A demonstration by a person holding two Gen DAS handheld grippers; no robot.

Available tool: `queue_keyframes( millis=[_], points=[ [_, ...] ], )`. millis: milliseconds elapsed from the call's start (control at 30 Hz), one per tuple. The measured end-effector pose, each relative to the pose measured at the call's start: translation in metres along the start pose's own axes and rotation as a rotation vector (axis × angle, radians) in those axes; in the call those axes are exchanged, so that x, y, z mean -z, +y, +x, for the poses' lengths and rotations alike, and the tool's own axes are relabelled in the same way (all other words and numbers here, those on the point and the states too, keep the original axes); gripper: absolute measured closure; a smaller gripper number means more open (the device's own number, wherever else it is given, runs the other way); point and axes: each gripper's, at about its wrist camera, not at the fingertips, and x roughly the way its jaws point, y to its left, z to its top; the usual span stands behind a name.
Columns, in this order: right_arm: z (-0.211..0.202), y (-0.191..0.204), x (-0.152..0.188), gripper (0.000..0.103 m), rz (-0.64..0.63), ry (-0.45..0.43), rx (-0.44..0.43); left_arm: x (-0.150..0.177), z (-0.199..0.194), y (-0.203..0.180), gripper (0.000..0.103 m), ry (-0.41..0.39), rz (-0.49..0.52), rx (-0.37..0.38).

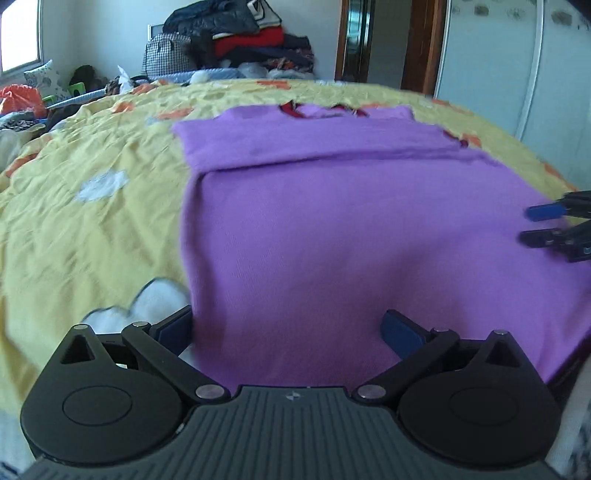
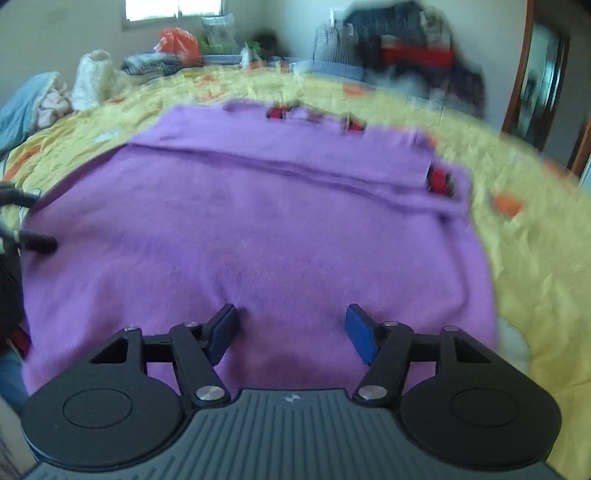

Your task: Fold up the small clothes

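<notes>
Left wrist view has the left gripper (image 1: 290, 332) low over the near edge of one purple garment (image 1: 332, 221), its two blue pads (image 1: 400, 332) spread wide, one just off the cloth's left edge and one above the cloth, nothing pinched between them. Right wrist view shows the right gripper (image 2: 291, 332) tilted down over the same garment (image 2: 258, 240), its two pads (image 2: 360, 332) parted to a middling gap with only flat cloth beneath, no fold caught. Each gripper's tips also poke in at the side of the other's view. The garment lies spread on a yellow bedspread (image 1: 92, 155), one layer folded across its far part, red trim (image 2: 439, 182) peeking out. Beyond, a heap of clothes (image 1: 240, 33) is blurred and hard to count.
</notes>
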Motion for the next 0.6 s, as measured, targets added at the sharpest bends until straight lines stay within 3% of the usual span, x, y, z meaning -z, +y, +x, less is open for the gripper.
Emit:
queue_keyframes(
  millis=[167, 233, 300, 433, 567, 600],
  points=[
    [-0.050, -0.016, 0.038, 0.029, 0.034, 0.033, 0.003, 0.019, -0.021, 0.015, 0.000, -0.014, -0.027, 0.007],
    [-0.063, -0.020, 0.045, 0.028, 0.039, 0.058, -0.007, 0.027, -0.025, 0.025, 0.001, -0.004, -0.082, 0.038],
    [-0.068, -0.015, 0.046, 0.028, 0.014, 0.049, 0.037, 0.032, -0.031, 0.033, 0.001, -0.044, -0.138, 0.047],
    [-0.055, -0.006, 0.032, 0.028, 0.031, -0.045, -0.004, 0.029, -0.032, 0.035, 0.002, -0.093, -0.193, 0.128],
    [-0.035, 0.010, 0.031, 0.027, -0.028, -0.018, -0.020, 0.036, -0.028, 0.018, 0.002, -0.082, -0.102, 0.135],
    [-0.037, 0.008, 0.035, 0.026, -0.022, -0.019, -0.024, 0.039, -0.026, 0.018, 0.005, -0.056, -0.107, 0.173]
  ],
)
